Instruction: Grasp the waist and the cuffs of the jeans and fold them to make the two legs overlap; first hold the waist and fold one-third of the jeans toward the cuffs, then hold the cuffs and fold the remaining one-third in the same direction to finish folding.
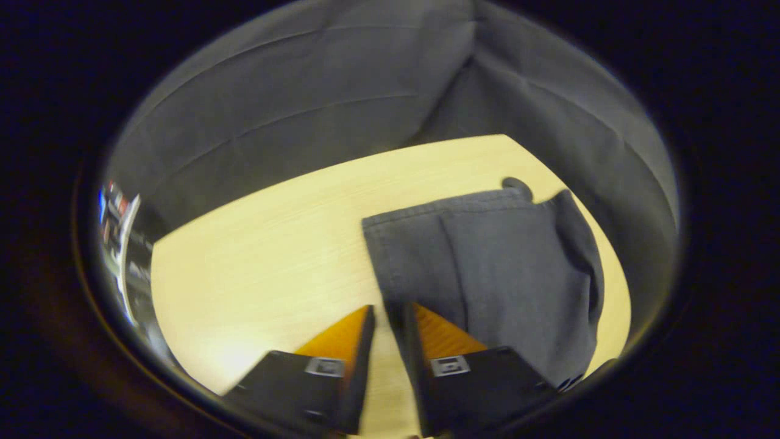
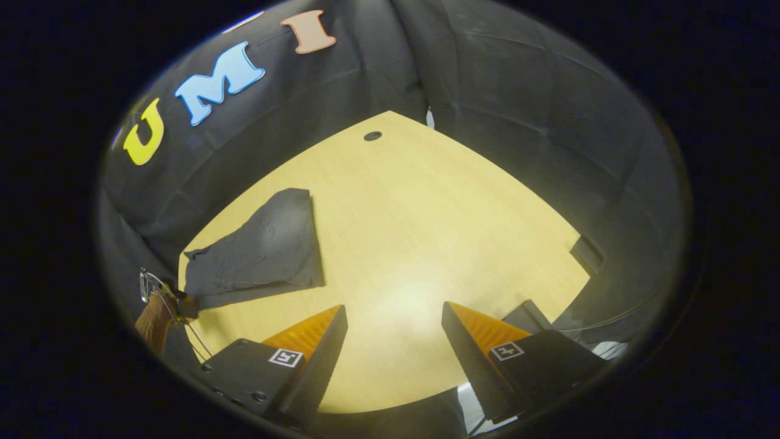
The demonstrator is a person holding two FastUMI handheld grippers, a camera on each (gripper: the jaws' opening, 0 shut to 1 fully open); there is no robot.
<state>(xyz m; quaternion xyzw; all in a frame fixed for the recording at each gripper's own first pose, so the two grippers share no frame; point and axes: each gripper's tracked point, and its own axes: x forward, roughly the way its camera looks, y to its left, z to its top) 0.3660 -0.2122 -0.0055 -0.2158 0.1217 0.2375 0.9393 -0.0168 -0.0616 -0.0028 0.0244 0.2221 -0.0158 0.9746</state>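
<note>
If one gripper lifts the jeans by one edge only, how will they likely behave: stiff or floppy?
Probably floppy: the jeans lie flat on the table with soft wrinkles and a curled corner, so the free part would likely hang and unfold. They look like several thick layers, so perhaps rather heavy for their size. Pushed, they would likely bunch up rather than slide as one piece.

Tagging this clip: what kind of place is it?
Likely a recording booth, not a home: dark cloth walls enclose a pale wooden table with a cable hole, and folded jeans lie on it.
</note>
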